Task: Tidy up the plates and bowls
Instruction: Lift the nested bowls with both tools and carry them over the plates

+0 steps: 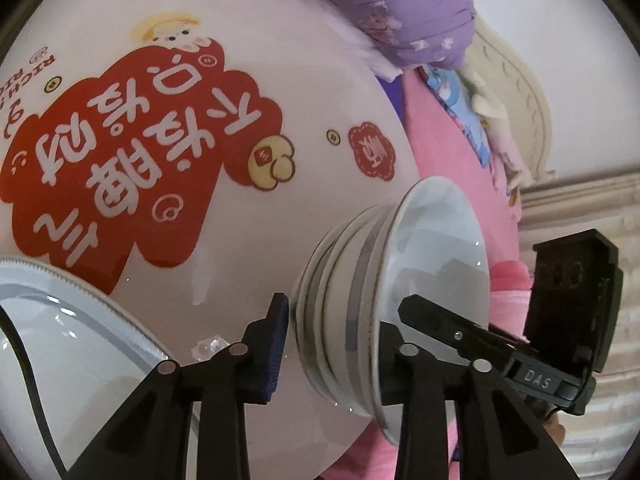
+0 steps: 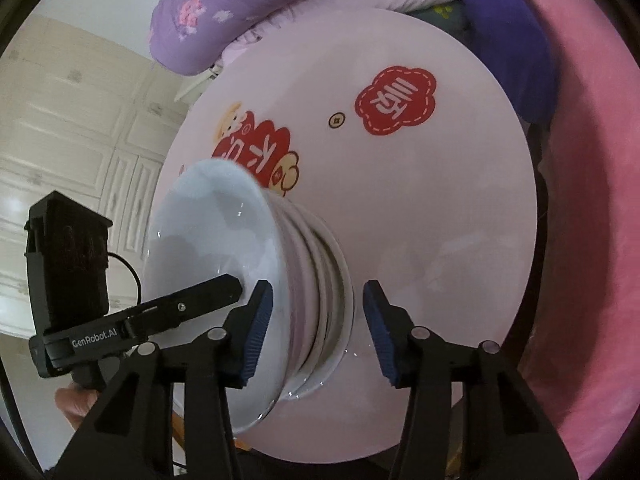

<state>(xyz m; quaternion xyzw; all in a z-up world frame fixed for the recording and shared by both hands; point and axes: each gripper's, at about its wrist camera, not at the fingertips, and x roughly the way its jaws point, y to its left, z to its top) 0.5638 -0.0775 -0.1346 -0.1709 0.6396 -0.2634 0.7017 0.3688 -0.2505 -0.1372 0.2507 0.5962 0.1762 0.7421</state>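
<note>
Both grippers straddling the bowl stack on the table.

Bowl stack (image 1: 344, 280) is sitting on the round table (image 1: 340, 200) w/ the red decal, approx. mid-table; a plate (image 1: 80, 320) is lying apart from it at the table's edge. Left gripper (image 1: 340, 344) is reaching round the stack at a narrow setting: 1 pad (image 1: 276, 344) is sitting just beside the lower bowls, the other finger is hiding behind the top bowl's rim, so can't tell if it's gripping. Right gripper (image 2: 318, 320) is standing mid-wide: 1 pad (image 2: 256, 332) is lying against the top bowl's wall, the 2nd pad (image 2: 380, 332) is staying clear of the stack, gap showing.
</note>
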